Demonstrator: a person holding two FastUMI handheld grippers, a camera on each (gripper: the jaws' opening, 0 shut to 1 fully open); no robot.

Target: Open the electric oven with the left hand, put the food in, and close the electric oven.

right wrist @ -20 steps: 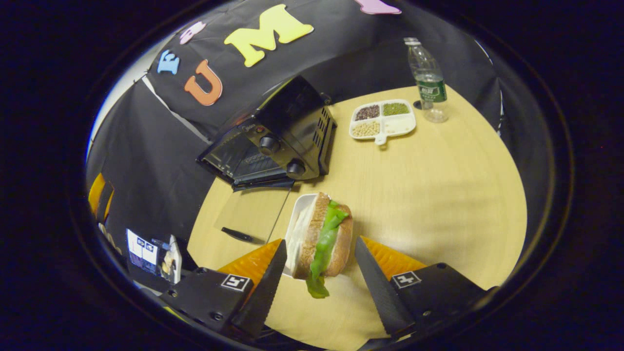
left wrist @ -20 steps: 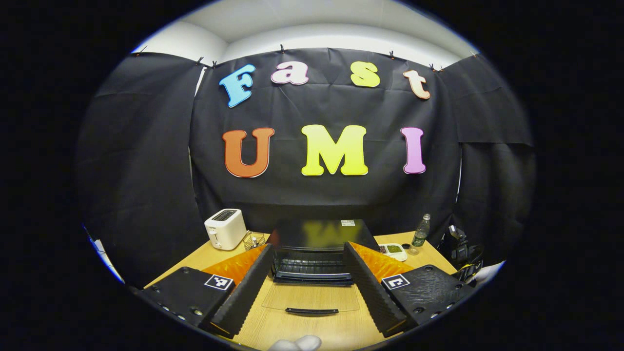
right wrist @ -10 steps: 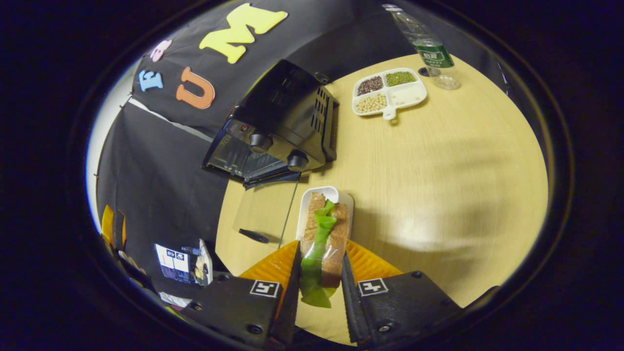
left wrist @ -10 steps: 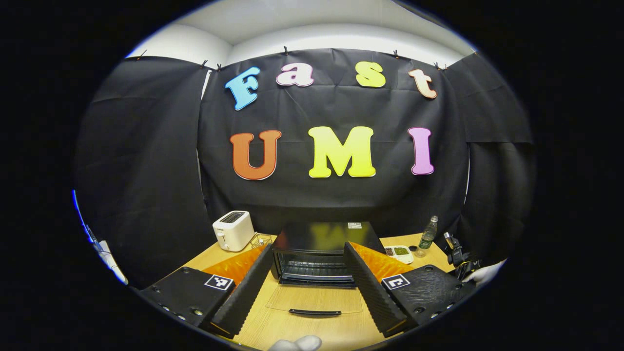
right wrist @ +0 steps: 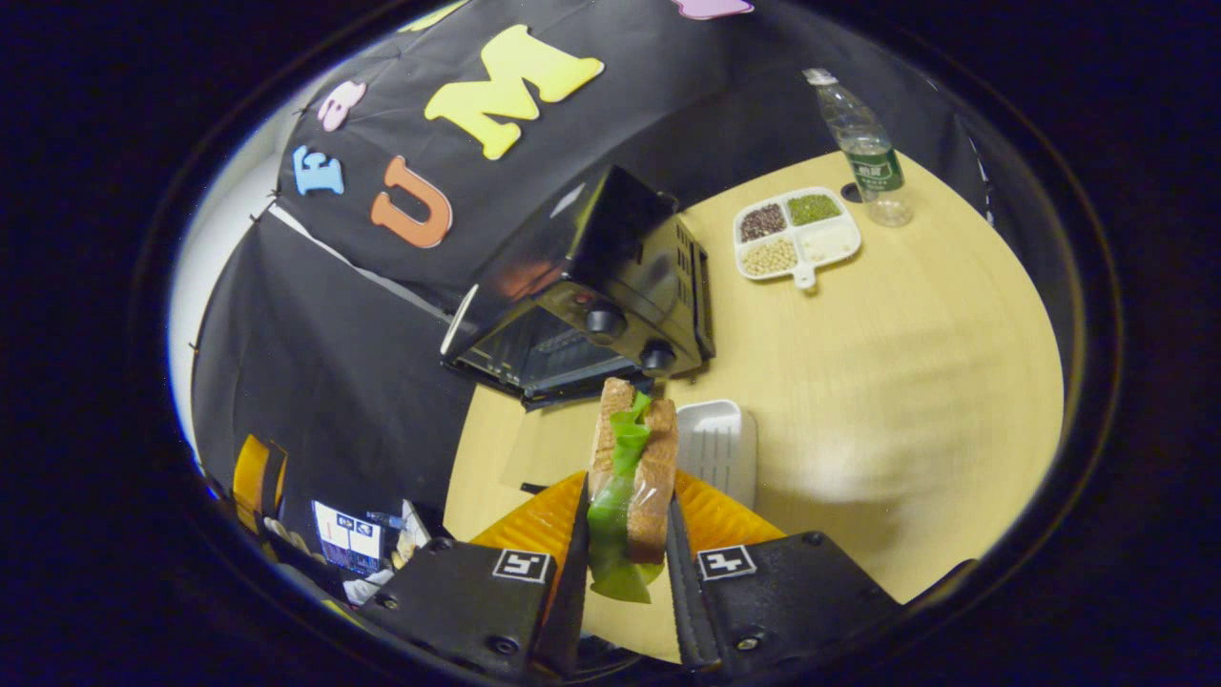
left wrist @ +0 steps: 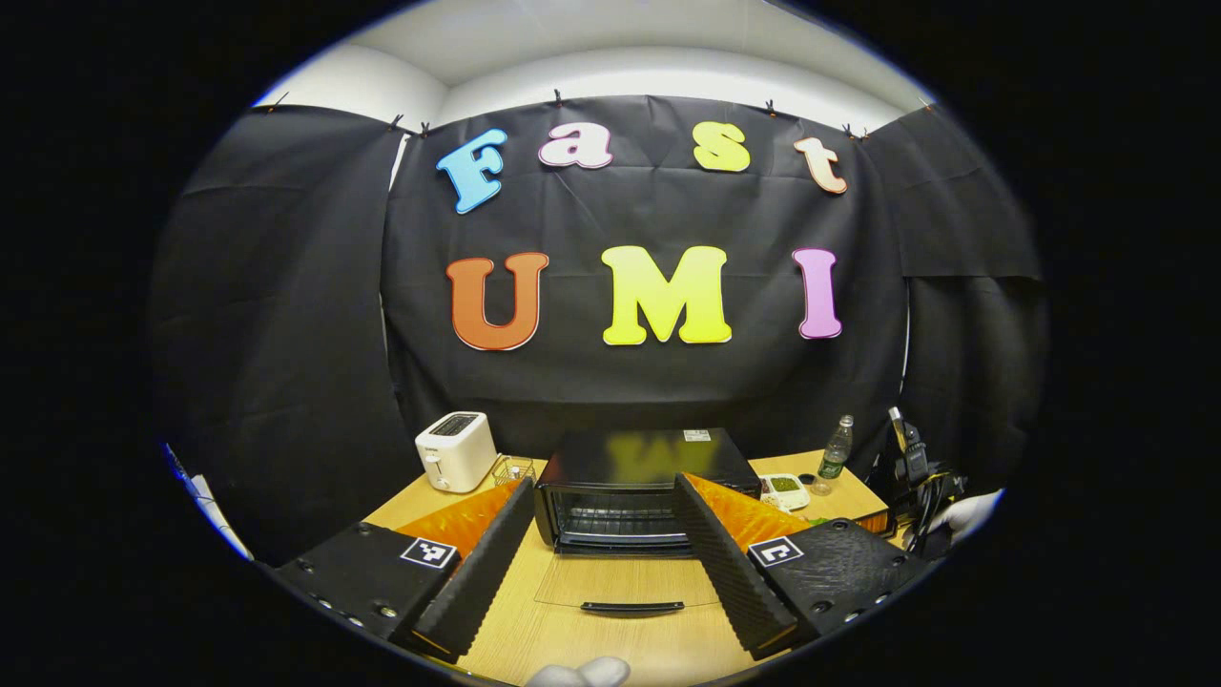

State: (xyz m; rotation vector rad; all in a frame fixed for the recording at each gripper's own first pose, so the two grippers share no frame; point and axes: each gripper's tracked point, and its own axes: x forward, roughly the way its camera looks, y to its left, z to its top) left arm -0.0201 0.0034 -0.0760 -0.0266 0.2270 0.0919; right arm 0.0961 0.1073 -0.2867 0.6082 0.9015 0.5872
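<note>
The black electric oven stands at the back of the wooden table with its glass door folded down flat. My left gripper hangs open in front of the door, holding nothing. In the right gripper view the oven sits ahead and its cavity is open. My right gripper is shut on a sandwich of brown bread with green lettuce, raised above the table. The empty white tray lies just right of the sandwich.
A white toaster and a small wire basket stand left of the oven. A divided dish of beans and a water bottle sit at the far right. A gloved hand holds the other gripper.
My right gripper closed on the sandwich and lifted it off the white tray, swinging toward the oven. My left gripper drew back slightly from the open door.
</note>
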